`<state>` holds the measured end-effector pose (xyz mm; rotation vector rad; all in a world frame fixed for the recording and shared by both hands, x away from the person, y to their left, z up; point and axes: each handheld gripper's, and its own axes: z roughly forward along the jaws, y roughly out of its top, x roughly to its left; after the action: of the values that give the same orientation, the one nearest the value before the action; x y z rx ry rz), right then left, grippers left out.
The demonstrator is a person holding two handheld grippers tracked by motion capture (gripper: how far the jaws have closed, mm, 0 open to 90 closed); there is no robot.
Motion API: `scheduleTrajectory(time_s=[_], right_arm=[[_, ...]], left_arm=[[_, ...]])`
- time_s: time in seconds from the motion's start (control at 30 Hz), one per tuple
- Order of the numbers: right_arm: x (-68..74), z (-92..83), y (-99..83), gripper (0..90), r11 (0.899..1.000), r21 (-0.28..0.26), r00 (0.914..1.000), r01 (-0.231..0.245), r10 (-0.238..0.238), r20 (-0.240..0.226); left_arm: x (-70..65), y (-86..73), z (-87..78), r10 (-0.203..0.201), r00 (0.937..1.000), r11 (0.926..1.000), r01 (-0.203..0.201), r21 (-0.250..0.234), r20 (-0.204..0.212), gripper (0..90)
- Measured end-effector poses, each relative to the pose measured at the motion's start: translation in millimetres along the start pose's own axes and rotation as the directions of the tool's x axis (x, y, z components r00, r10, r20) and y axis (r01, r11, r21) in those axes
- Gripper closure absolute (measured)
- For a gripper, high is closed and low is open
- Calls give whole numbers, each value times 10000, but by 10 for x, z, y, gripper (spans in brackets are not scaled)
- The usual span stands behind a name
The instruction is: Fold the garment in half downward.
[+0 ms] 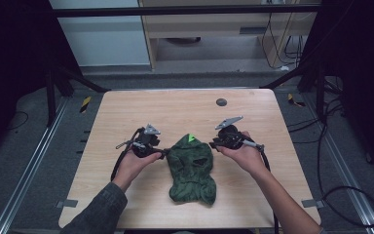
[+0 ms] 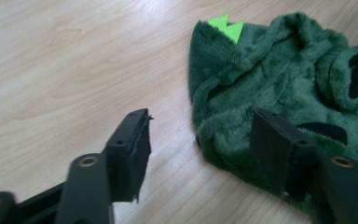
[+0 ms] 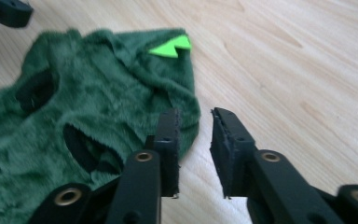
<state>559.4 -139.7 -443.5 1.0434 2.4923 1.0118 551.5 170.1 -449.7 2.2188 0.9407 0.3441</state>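
One dark green plush pet garment (image 1: 191, 168) with a hood, lying flat near the middle of the light wooden worktop (image 1: 126, 112), hood end away from the person. Two bright green felt spikes (image 2: 226, 27) on the hood; three dark openings across the fleece; no legible label or writing. Flanked by two handheld tools: left gripper (image 2: 200, 140) just beside the garment's edge, jaws apart, nothing clamped; right gripper (image 3: 195, 149) at the opposite edge, jaws narrowly apart, gripping nothing.
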Motion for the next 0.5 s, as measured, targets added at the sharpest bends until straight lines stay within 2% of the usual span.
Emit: scheduleTrajectory(time_s=[0.1,0.27,0.37,0.4,0.47,0.5], right_arm=[[-28,56,16,764,10000,29,10000,-54,54,8],[-12,133,16,726,9998,53,9998,-177,177,-108],[9,164,16,686,9999,92,9999,-113,114,-117],[34,210,8,638,9998,206,9999,-64,67,-143],[33,252,-2,612,9996,276,9999,-84,88,-136],[25,275,-9,604,9994,305,9998,-162,165,-94]], left_arm=[[49,15,5,70,10000,10000,-70,-30,-23,441],[72,9,52,-48,10000,10000,47,74,45,440],[63,6,77,-23,10000,10000,24,66,-67,409],[73,3,100,-17,9999,9998,19,179,-107,378],[110,-15,175,-362,9993,9989,361,294,43,338],[110,-15,175,-362,9993,9989,361,294,43,337]])
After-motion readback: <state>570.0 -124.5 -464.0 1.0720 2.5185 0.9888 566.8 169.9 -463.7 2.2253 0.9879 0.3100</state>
